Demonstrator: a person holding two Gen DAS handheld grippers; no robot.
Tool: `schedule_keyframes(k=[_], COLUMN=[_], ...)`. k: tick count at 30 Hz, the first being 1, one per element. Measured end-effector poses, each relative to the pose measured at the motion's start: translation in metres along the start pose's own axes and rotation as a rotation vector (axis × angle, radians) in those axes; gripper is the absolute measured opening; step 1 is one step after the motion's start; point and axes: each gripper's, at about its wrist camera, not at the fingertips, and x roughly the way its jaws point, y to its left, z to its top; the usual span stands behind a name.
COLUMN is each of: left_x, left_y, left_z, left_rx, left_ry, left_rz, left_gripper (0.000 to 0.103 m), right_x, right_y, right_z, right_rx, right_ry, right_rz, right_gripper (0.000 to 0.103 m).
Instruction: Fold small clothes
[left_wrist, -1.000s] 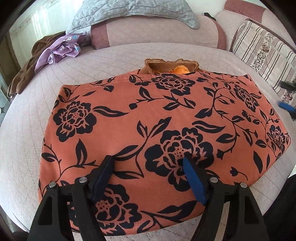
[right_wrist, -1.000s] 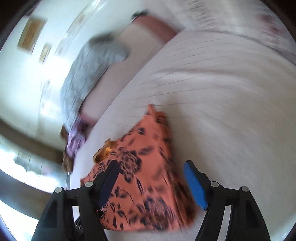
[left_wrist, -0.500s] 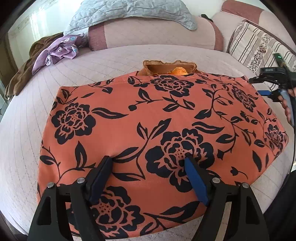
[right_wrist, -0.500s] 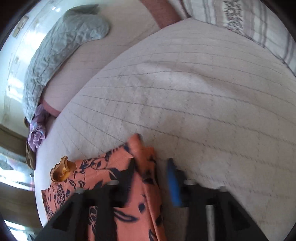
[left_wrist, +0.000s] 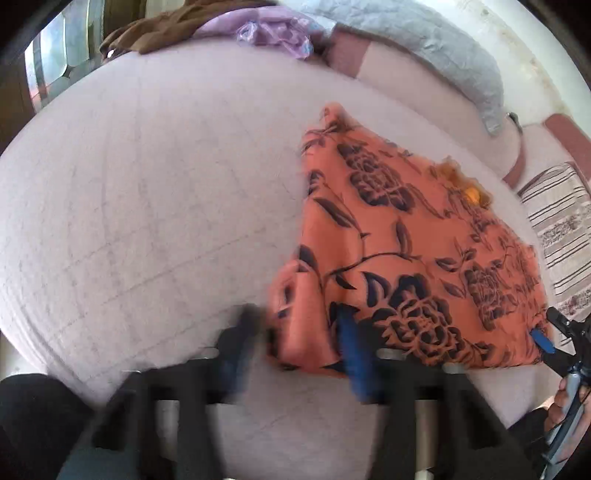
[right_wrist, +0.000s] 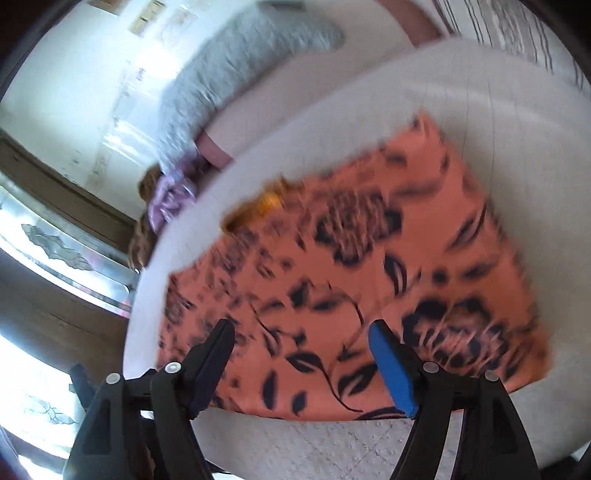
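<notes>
Looks like we're at the grab-the-corners stage of the first fold. The orange floral garment (left_wrist: 402, 258) is lying flat on the pale quilted bed (left_wrist: 147, 203), and both grippers are down at its near hem. The left gripper (left_wrist: 295, 332) is closing in on the hem's corner: a bunched flap of the cloth sits right between its fingers, but the shot is smeary, so I can't tell if the pads are actually biting yet. The right gripper (right_wrist: 301, 363) has its jaws opening, spread wide over the hem with fabric below and between them, nothing pinched that I can see. From the left gripper the garment runs away ahead and off to the right; from the right gripper it fans out ahead, mostly to the right too. Its ruffled brownish neckline (left_wrist: 461, 181) points away from both grippers toward the grey pillow (left_wrist: 443, 55), so neck-to-hem runs away from them, while the longer stretch is the hem itself, running gripper to gripper. My guess for next: both need a firm pinch on their corners, then lift together evenly so the cloth doesn't skew.
</notes>
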Motion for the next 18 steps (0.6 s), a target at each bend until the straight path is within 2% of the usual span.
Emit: schedule_keyframes(k=[1, 2, 4, 7, 10, 12, 14, 16, 18], left_x=[-0.003, -0.003, -0.001, -0.002, -0.02, -0.033, -0.04, -0.032, -0.013], left_y=[0.0, 0.0, -0.003, -0.005, -0.005, -0.004, -0.011, -0.021, -0.03], left_z=[0.001, 0.001, 0.0, -0.001, 0.0, 0.007, 0.025, 0.051, 0.077], left_rx=[-0.003, -0.007, 0.005, -0.001, -0.008, 0.006, 0.038, 0.076, 0.108], left_ry=[0.007, 0.013, 0.012, 0.02, 0.009, -0.022, -0.067, -0.099, -0.074], left_rz=[-0.025, -0.04, -0.029, -0.032, -0.048, -0.054, -0.055, -0.047, -0.057], left_gripper=[0.024, 0.022, 0.022, 0.024, 0.025, 0.03, 0.055, 0.061, 0.062], right_x=[0.008, 0.016, 0.013, 0.012, 0.015, 0.013, 0.012, 0.01, 0.01], right_y=[-0.012, -0.02, -0.024, -0.031, -0.038, -0.037, -0.026, -0.028, -0.027], right_z=[-0.002, -0.005, -0.006, -0.002, -0.003, -0.003, -0.001, -0.003, -0.003], right_rx=[0.03, 0.059, 0.079, 0.107, 0.097, 0.089, 0.086, 0.088, 0.086], right_ry=[0.024, 0.028, 0.001, 0.009, 0.016, 0.017, 0.015, 0.01, 0.005], right_rz=[-0.025, -0.023, -0.002, 0.016, 0.025, 0.028, 0.027, 0.032, 0.038], right_gripper=[0.078, 0.078, 0.078, 0.078, 0.078, 0.078, 0.078, 0.078, 0.078])
